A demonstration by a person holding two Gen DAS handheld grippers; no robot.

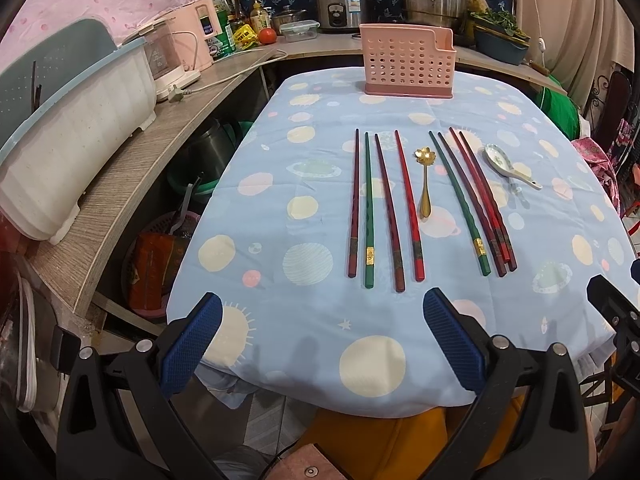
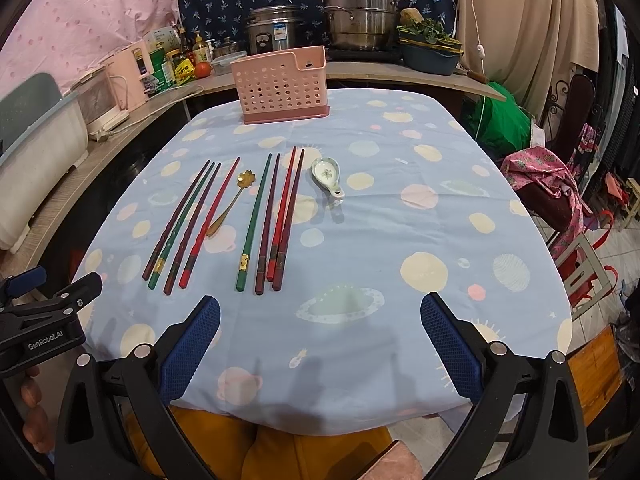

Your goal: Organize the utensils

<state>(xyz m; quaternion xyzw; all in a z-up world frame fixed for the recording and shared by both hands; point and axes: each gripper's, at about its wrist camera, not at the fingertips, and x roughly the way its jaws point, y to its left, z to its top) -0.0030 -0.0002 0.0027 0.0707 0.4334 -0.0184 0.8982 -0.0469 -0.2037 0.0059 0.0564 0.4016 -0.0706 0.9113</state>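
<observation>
A: Left wrist view, nearest first: the left gripper point(image 1: 322, 336) hangs over the near edge of the desk point(image 1: 304, 344), jaws wide, nothing between them. At the right border a black part of the other gripper is cut off.

B: The utensils?

A: Eight chopsticks point(image 1: 405, 204) lie in a row past the jaws, a gold spoon point(image 1: 425, 178) between the two groups, a ceramic spoon point(image 1: 508, 166) at the right. The pink holder point(image 1: 408, 62) stands upright at the far end; its inside is hidden.

B: Right wrist view?

A: The right gripper point(image 2: 320, 334) is level over the near desk edge, jaws wide and empty. At the lower left, fingers point(image 2: 34, 420) of a hand hold the left gripper's body, mostly out of frame.
</observation>
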